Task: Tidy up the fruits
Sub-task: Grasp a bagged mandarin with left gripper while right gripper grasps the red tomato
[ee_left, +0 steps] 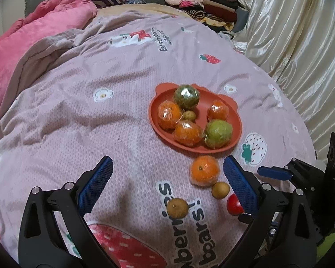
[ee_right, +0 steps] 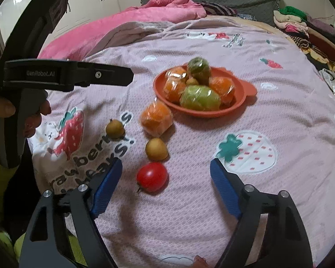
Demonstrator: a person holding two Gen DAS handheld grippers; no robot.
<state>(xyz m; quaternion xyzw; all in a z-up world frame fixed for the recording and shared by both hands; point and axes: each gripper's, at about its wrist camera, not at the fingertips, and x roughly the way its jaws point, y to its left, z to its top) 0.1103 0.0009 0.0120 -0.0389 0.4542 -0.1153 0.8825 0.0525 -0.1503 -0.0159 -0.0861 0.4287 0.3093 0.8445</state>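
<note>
On the pink strawberry-print bedspread, an orange-red plate (ee_left: 151,116) (ee_right: 248,91) holds several plastic-wrapped oranges and green fruits. In front of it lie a wrapped orange (ee_left: 205,170) (ee_right: 156,118), two small brown fruits (ee_left: 177,207) (ee_left: 220,189) (ee_right: 115,129) (ee_right: 156,149) and a red tomato (ee_left: 234,204) (ee_right: 152,177). My left gripper (ee_left: 167,163) is open above the loose fruits and touches none; its right finger hides part of the tomato. My right gripper (ee_right: 166,164) is open, with the tomato between its fingers and nearer the left pad, untouched.
A pink quilt (ee_left: 33,44) is bunched at the far left of the bed. Folded clothes (ee_left: 201,2) are stacked at the far end. A cream satin curtain (ee_left: 297,44) runs along the right edge. A hand (ee_right: 2,111) holds the left gripper's handle.
</note>
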